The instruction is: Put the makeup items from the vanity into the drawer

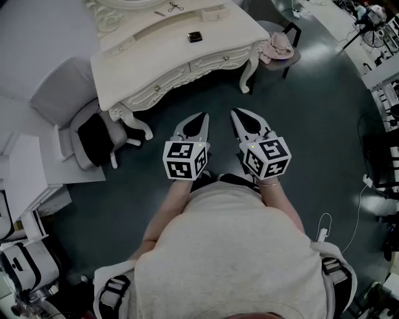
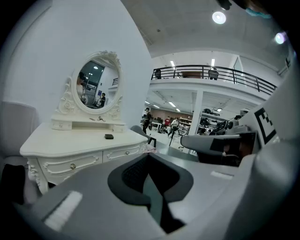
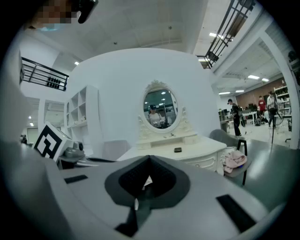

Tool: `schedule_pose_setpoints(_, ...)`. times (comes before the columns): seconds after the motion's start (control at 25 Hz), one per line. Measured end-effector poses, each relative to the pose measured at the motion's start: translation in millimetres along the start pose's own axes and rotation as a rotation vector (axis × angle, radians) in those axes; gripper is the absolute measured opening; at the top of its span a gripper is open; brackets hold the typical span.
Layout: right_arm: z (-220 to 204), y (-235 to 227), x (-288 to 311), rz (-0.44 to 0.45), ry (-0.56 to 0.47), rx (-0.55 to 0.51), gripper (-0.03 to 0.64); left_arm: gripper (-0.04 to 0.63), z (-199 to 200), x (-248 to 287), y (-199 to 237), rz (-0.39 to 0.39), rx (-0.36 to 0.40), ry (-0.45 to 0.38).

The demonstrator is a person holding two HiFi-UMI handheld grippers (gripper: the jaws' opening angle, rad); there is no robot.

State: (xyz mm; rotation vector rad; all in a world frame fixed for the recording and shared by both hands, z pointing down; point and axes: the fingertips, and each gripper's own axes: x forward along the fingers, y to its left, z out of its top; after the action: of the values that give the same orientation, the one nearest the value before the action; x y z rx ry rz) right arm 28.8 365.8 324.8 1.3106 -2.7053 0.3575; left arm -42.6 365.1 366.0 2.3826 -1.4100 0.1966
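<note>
The cream vanity [image 1: 149,56] stands ahead of me with its front drawers [image 1: 163,83] closed. On its top lies a small black compact [image 1: 194,37], and a scissor-like eyelash curler [image 1: 175,7] rests on the back shelf. My left gripper [image 1: 202,117] and right gripper [image 1: 238,113] hang side by side over the floor, short of the vanity, both shut and empty. From the left gripper view its jaws [image 2: 148,155] point toward the vanity [image 2: 70,145], compact [image 2: 108,136] and oval mirror [image 2: 96,84]. In the right gripper view the closed jaws [image 3: 149,159] face the compact [image 3: 177,150].
A grey chair [image 1: 75,118] sits at the vanity's left. A dark chair with a pink cloth [image 1: 278,45] stands at its right, also in the right gripper view [image 3: 233,161]. Dark floor lies between me and the vanity. Cables and equipment line the right side [image 1: 380,156].
</note>
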Motion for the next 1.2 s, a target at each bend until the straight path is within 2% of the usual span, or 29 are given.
schedule_pose_setpoints(0.28, -7, 11, 3, 0.025, 0.021, -0.048, 0.008, 0.009, -8, 2, -6, -0.045, 0.003, 0.029)
schedule_pose_setpoints(0.48, -4, 8, 4, 0.001, 0.008, -0.075, 0.008, 0.009, -10, 1, -2, -0.052, -0.005, 0.035)
schedule_pose_setpoints(0.72, 3, 6, 10, -0.019, -0.042, -0.007, 0.009, 0.009, 5, -3, -3, -0.151, -0.024, -0.041)
schedule_pose_setpoints(0.88, -7, 13, 20, 0.005, -0.024, 0.024, 0.008, 0.009, 5, -7, 5, -0.161, 0.012, -0.033)
schedule_pose_setpoints(1.2, -24, 33, 37, -0.032, -0.007, 0.059, 0.009, 0.009, -6, -14, 36, -0.141, -0.017, 0.015)
